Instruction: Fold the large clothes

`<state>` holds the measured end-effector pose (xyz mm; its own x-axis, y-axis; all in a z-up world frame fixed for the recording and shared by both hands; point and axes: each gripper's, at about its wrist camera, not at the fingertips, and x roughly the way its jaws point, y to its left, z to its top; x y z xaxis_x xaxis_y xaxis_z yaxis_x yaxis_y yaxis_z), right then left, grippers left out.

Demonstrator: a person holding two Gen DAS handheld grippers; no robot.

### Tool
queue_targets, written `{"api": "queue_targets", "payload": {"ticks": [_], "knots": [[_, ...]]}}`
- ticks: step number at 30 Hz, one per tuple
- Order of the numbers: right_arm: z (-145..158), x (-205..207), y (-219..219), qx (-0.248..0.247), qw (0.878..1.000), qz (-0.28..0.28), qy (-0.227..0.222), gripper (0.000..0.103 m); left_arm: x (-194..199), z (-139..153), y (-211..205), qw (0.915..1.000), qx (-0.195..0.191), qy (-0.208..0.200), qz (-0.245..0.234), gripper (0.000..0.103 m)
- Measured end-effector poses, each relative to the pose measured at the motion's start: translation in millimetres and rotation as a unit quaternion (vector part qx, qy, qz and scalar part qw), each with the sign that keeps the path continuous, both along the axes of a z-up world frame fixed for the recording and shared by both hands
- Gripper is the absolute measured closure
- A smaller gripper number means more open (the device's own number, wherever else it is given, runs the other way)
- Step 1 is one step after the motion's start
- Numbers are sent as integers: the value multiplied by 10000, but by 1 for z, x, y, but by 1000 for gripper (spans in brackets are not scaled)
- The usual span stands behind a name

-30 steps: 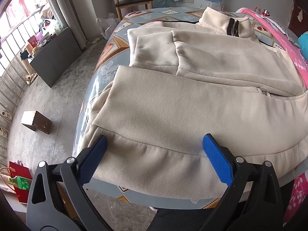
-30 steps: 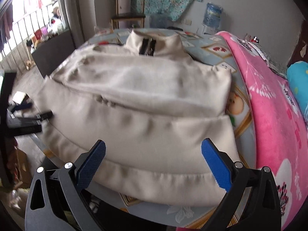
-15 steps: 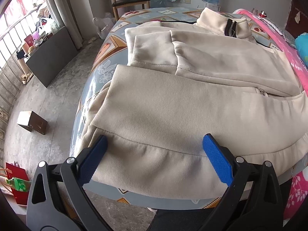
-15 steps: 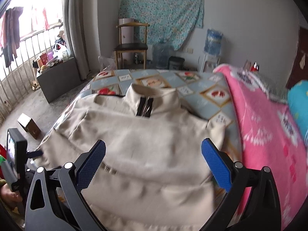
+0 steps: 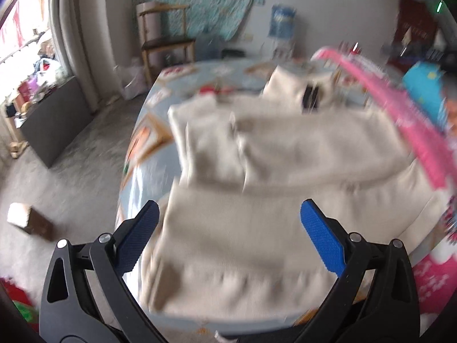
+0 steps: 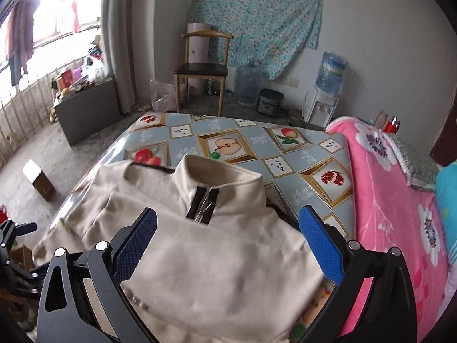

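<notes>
While the cream jacket lies flat, both the left claw and the right claw hover wide, empty.

Bed, covered in a grey-blue sheet printed with framed fruit pictures. Lying on it: one cream zip-neck sweatshirt, spread flat with its collar toward the far end; one pink flowered blanket along the right side, just beside the sweatshirt.
</notes>
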<state>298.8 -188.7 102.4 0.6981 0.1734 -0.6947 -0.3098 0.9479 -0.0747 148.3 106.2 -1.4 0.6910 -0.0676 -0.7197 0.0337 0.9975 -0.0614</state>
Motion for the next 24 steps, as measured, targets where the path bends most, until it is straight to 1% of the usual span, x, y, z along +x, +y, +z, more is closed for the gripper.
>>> {"api": "queue_targets", "payload": {"ticks": [1,3,5,8,9,10,13,15,16,17,19,20,21,22,23,24], "knots": [[-1,15,-4,162,9998,-33,79,6,12,7,4,10000,-42,-28,-24,7],[-4,37,-10,310,9992,-160,211,6,37,20,8,9999,-69,-130,-15,7],[-11,67,-18,501,9973,-297,439,6,66,30,11,9995,-231,-209,-80,7],[-31,119,-29,846,9905,-506,964,6,120,41,11,9980,-537,-239,-248,7],[-37,130,-30,897,9884,-572,1083,6,144,43,9,9967,-704,-220,-332,7],[-48,150,-33,937,9845,-685,1314,6,165,45,6,9954,-840,-213,-405,7],[-75,192,-34,1031,9743,-787,1843,6,227,45,-11,9926,-1039,-87,-629,8],[-89,210,-35,1075,9687,-855,2067,6,259,40,-23,9909,-1143,80,-711,9],[-97,219,-36,1104,9655,-860,2198,9,283,34,-33,9893,-1215,261,-767,12],[-106,227,-37,1207,9603,-845,2370,11,297,29,-40,9884,-1236,382,-799,14],[-120,236,-36,1313,9507,-717,2717,13,324,14,-56,9864,-1272,674,-791,26],[-126,238,-36,1283,9485,-667,2818,13,331,6,-60,9850,-1292,797,-814,29],[-130,237,-34,1201,9475,-620,2897,15,340,-3,-67,9845,-1247,955,-781,38],[-133,237,-34,1154,9471,-594,2935,19,344,-11,-71,9841,-1196,1051,-785,48],[-137,234,-33,1112,9458,-533,3004,23,347,-21,-79,9830,-1109,1187,-856,53],[-140,231,-32,1101,9447,-485,3051,32,348,-26,-84,9825,-1049,1242,-911,63]]}}
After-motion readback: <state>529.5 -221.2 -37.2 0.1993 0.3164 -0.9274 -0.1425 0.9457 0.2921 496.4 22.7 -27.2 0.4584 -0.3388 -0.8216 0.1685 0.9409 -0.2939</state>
